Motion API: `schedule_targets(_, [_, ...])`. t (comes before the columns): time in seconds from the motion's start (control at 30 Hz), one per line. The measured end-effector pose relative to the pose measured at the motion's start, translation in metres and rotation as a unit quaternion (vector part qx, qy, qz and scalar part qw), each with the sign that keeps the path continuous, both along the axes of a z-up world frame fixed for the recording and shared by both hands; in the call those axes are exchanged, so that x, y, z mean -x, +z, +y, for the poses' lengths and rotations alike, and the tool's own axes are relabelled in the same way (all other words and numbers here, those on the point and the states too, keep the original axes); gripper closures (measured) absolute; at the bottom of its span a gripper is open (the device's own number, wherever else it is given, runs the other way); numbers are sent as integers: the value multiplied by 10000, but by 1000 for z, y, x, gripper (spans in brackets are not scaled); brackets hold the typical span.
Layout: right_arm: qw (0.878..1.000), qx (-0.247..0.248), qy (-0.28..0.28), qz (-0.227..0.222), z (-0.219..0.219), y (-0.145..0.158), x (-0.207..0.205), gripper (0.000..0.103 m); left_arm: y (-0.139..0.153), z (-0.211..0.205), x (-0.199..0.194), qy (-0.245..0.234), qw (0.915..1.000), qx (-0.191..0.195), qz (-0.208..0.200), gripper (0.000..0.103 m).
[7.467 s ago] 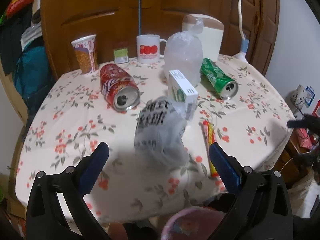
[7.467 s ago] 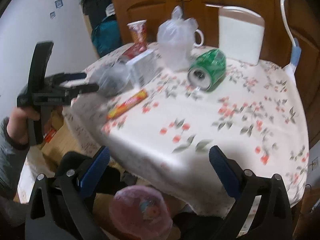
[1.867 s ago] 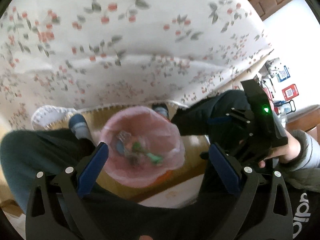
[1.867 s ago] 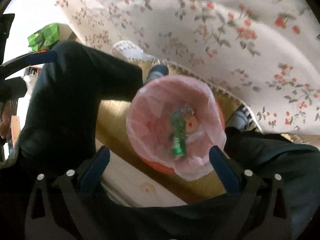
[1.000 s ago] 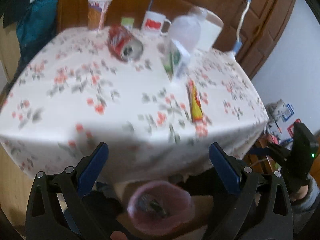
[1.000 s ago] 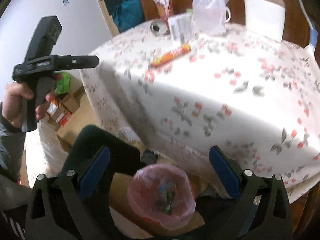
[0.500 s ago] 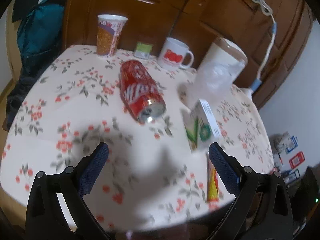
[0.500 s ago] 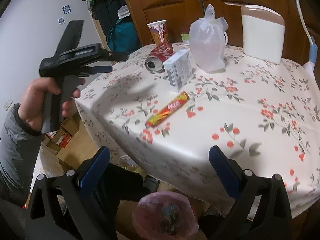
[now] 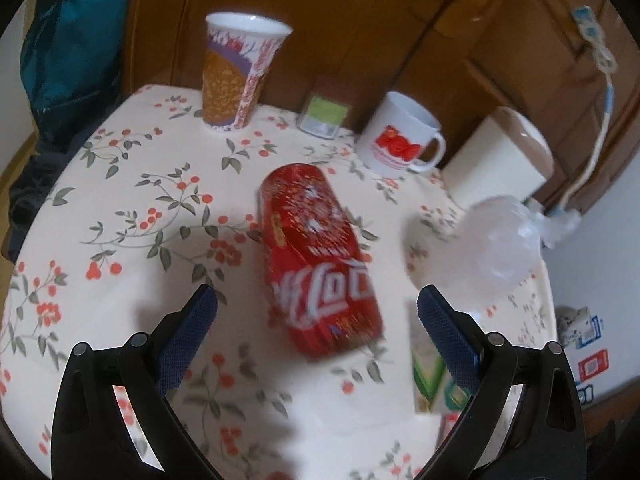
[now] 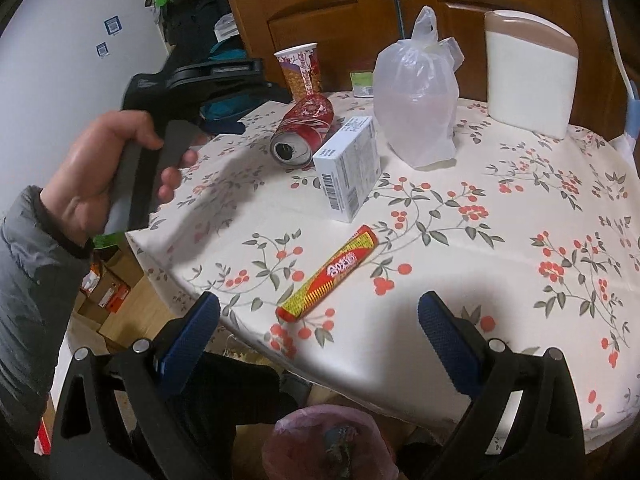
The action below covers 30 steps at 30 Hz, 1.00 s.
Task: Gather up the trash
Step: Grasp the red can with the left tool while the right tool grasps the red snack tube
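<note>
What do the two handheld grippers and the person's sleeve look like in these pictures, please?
Each gripper, the left gripper and the right gripper, has black plastic arms with round metal rivets and two fingers faced with textured dark-blue pads. From the right wrist view, the left one shows a black body on a grey pistol handle. The hand holding it emerges from a grey sleeve with a dark cuff.

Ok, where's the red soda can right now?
The red soda can lies on its side mid-table, just ahead of the open left gripper, beside the white carton box.
</note>
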State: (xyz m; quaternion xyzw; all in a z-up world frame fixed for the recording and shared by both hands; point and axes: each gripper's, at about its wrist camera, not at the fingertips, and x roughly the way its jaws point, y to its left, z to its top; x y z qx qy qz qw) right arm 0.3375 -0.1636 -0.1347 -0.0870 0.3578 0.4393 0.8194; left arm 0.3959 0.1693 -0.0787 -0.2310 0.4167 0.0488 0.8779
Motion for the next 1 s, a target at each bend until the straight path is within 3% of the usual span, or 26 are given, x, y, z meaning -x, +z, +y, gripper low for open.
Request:
schedule_targets(0.4, [9995,200,-224,-138,20,-8,-9,5,-31,14,-43,27,9990,302,324,7])
schedule_targets(0.57, [9983,380,-286,-324,29,-14,-9,5,-39,10,-51,-96,9988,265,393,28])
schedule_targets(0.63, [9978,433,-336,-362,33,-17,-11,5,-43,9,-54,-132,9984,341,428,49])
schedule_targets(0.7, [9978,436,-365,-349,35,-19,-12,5,-46,7,-55,-135,9981,390,448,59])
schedule_targets(1.0, [9973,429,-504,-310,40,-26,-19,12,-42,7,-45,-157,9986,455,198,60])
